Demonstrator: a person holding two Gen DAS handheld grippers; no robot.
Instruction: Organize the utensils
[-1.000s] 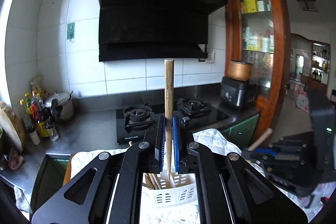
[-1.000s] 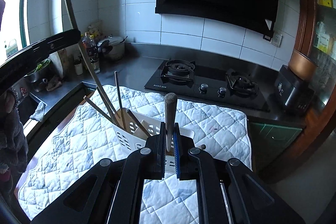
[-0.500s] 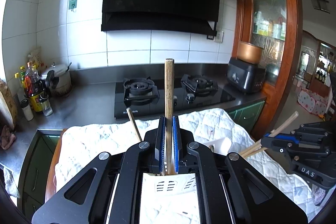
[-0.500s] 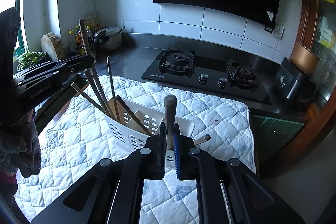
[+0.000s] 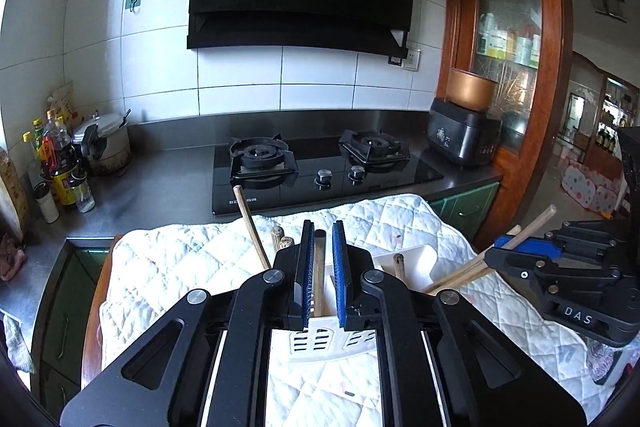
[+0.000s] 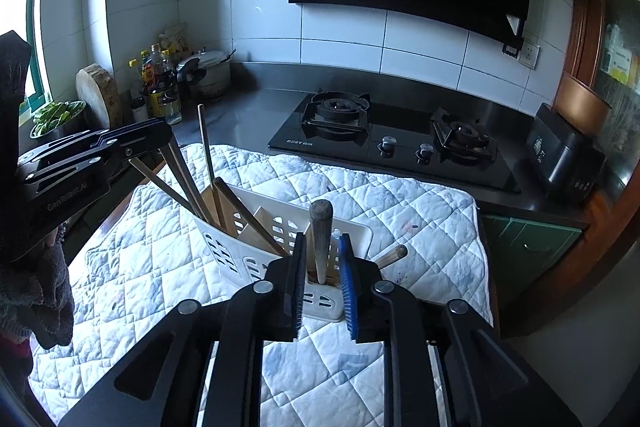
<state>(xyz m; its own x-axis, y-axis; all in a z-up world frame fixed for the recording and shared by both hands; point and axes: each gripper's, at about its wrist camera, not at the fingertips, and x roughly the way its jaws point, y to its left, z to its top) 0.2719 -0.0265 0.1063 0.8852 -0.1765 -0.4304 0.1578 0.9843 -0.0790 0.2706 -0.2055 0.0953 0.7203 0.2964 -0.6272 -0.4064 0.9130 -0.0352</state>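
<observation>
Opening now, the left gripper [image 5: 321,267] has its blue-padded jaws parted around a thin wooden stick [image 5: 319,273]. The stick stands upright between the pads with a gap on both sides, its lower end down in the white slotted utensil holder [image 5: 320,337] right below the fingertips. More sticks poke up just left of the left finger, one long one [image 5: 252,229] leaning away.

The right gripper [image 6: 322,267] is opening too. A thick wooden handle [image 6: 321,239] with a rounded top stands between its fingers, in the near compartment of the same utensil holder [image 6: 224,247]; the pads look clear of it. Another handle end [image 6: 394,254] sticks out just right of the right finger. Beyond the left finger, the far compartment holds several long sticks [image 6: 182,171], leaning left.

The holder sits on a white quilted mat [image 6: 400,211], ahead of both sets of fingers. Behind it is a black gas stove [image 6: 392,143].
</observation>
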